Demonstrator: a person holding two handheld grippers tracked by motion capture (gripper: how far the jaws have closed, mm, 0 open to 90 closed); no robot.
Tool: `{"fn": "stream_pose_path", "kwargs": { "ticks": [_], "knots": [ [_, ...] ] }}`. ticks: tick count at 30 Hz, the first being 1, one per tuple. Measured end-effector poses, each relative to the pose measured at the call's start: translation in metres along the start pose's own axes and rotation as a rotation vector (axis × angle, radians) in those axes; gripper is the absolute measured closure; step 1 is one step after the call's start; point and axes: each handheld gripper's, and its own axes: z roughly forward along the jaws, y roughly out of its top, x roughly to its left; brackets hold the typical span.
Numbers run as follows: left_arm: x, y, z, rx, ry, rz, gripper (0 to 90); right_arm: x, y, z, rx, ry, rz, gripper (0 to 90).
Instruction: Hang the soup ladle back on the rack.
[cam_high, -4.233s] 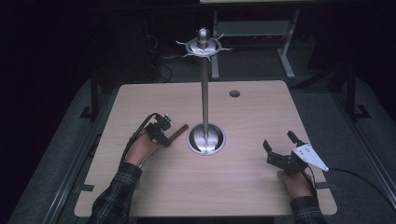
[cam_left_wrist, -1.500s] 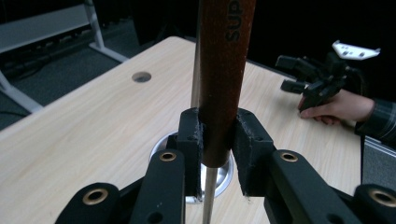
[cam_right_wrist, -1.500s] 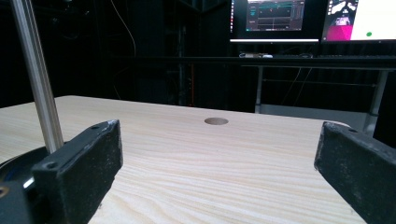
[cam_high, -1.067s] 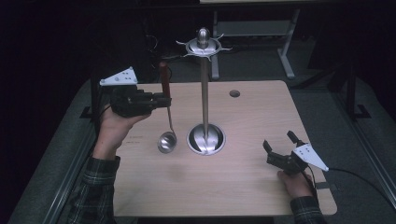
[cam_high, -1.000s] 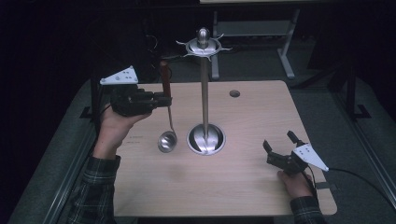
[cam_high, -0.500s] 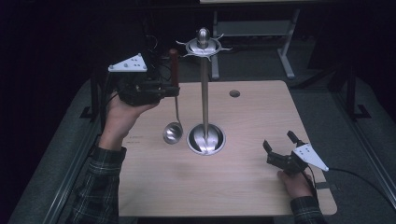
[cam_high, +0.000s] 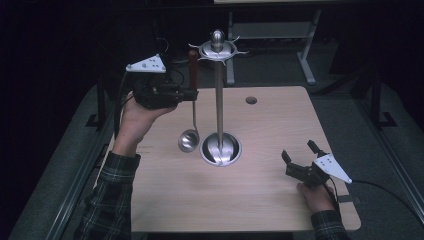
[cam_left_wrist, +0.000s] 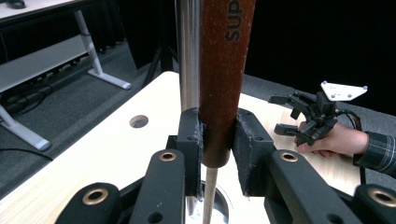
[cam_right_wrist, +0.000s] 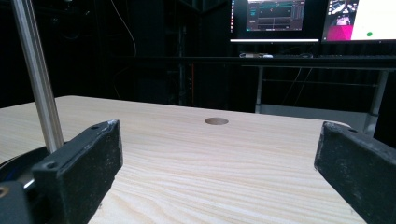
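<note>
While the ladle (cam_high: 192, 107) hangs upright above the desk (cam_high: 240, 200), its brown wooden handle (cam_left_wrist: 224, 79) is clamped between the fingers (cam_left_wrist: 250, 154) of the left gripper (cam_high: 186, 94), which are closed tight on the lower end of that handle. Below the grip, a thin metal shaft runs down to the round steel bowl (cam_high: 188, 140), which sits low over the desk surface, just beside the stand base (cam_high: 220, 148) on its left; contact between bowl and desk cannot be determined. The handle top reaches nearly to the height of the hook crown (cam_high: 218, 48) of the stand, just to its left. In the left gripper view, the steel pole (cam_left_wrist: 189, 56) of the stand rises directly beside the handle, on its left. The stand is positioned near the desk centre, with a round hole (cam_high: 251, 100) in the desk surface behind it to the right. The left hand (cam_high: 135, 117) holds its gripper raised well above the desk. The right gripper (cam_high: 300, 160) rests at the near right area of the desk, well apart from the stand, with its fingers (cam_right_wrist: 79, 163) spread wide and holding nothing.
</note>
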Motion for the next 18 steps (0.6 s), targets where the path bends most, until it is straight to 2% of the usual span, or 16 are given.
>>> {"fn": "stream_pose_path", "kwargs": {
  "ticks": [12,18],
  "knots": [
    [0.003,0.001,0.013,0.018,-0.001,-0.004,74.1,0.0,0.0,0.0,0.0,0.001,-0.001,0.2],
    [0.003,-0.001,0.016,0.01,-0.009,-0.008,73.6,0.0,0.0,0.0,-0.001,0.002,0.001,0.2]
  ]
}}
